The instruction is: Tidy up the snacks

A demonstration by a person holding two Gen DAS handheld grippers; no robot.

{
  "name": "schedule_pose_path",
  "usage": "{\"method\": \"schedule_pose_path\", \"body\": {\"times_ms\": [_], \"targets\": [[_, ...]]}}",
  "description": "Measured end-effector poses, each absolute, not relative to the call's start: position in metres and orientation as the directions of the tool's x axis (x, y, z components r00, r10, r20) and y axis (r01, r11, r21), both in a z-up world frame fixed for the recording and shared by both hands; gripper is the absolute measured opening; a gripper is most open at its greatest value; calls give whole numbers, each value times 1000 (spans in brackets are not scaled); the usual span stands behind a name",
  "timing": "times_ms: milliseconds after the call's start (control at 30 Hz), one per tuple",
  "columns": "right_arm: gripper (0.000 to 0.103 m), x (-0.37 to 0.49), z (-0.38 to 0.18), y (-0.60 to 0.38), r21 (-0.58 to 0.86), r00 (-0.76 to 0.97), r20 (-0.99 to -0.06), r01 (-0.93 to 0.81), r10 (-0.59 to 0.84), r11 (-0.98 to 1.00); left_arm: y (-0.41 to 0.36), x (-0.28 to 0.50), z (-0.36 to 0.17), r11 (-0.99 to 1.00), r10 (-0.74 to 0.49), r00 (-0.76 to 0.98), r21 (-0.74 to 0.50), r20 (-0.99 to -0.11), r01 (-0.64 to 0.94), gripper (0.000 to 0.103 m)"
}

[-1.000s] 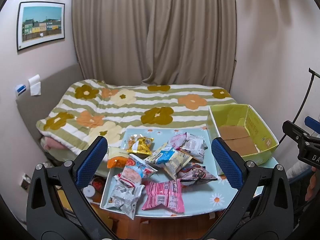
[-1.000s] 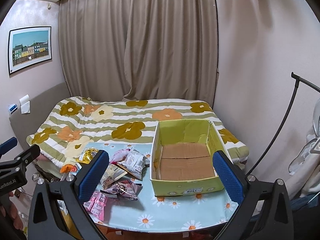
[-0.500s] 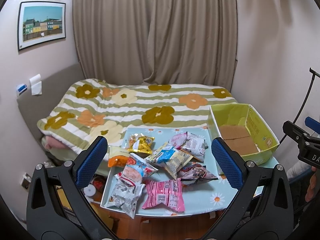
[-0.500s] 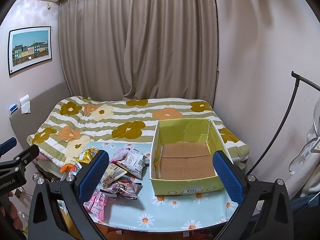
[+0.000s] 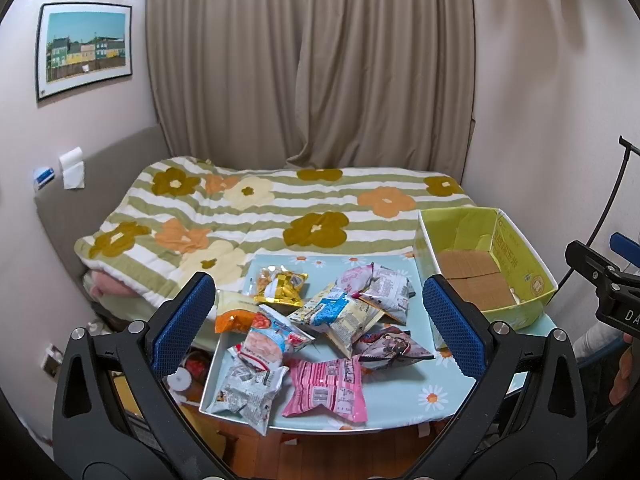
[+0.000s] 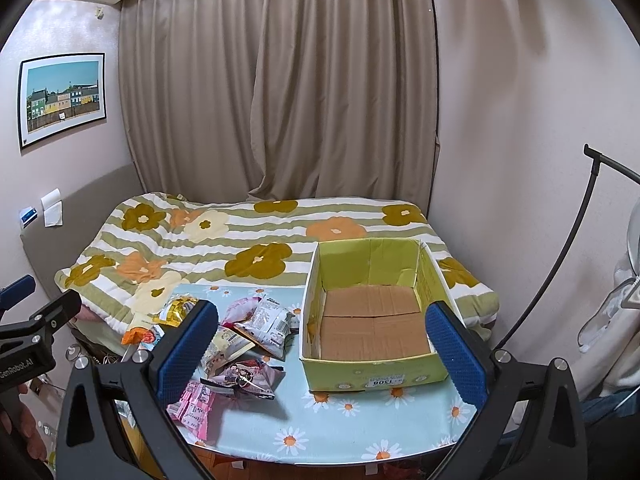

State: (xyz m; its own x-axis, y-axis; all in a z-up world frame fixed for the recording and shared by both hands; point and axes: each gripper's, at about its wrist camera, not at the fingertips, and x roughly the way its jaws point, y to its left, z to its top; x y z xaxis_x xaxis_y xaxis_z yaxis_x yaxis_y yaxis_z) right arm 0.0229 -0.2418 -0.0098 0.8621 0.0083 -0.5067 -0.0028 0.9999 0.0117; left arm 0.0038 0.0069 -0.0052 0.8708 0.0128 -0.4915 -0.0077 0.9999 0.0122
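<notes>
Several snack packets lie in a loose pile [image 5: 320, 320] on the left half of a light blue daisy-print table [image 5: 400, 396]. Among them are a pink packet [image 5: 326, 390], a gold one [image 5: 280, 288] and an orange one [image 5: 234, 320]. An empty yellow-green cardboard box [image 6: 372, 320] stands on the table's right half; it also shows in the left wrist view [image 5: 484, 268]. My left gripper [image 5: 316, 320] is open and empty, held above and in front of the pile. My right gripper [image 6: 320, 348] is open and empty, in front of the box.
A bed with a flowered striped quilt [image 5: 280, 216] lies right behind the table. Beige curtains [image 6: 280, 100] hang at the back. A wall is close on the right, with a black curved stand [image 6: 560, 260]. Small items lie on the floor at the table's left [image 5: 184, 376].
Both views have shifted only slightly; the grippers stay open and nothing on the table has moved.
</notes>
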Motion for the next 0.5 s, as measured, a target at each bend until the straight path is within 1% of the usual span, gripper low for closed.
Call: {"method": "schedule_pose_path", "body": {"times_ms": [300, 500], "targets": [[103, 23, -9, -243, 17, 857, -514, -19, 25, 1000, 8, 1, -6, 1000, 14, 869, 10, -495, -11, 103], [103, 33, -9, -242, 29, 824, -561, -74, 77, 997, 11, -1, -6, 1000, 12, 845, -2, -535, -15, 103]]}}
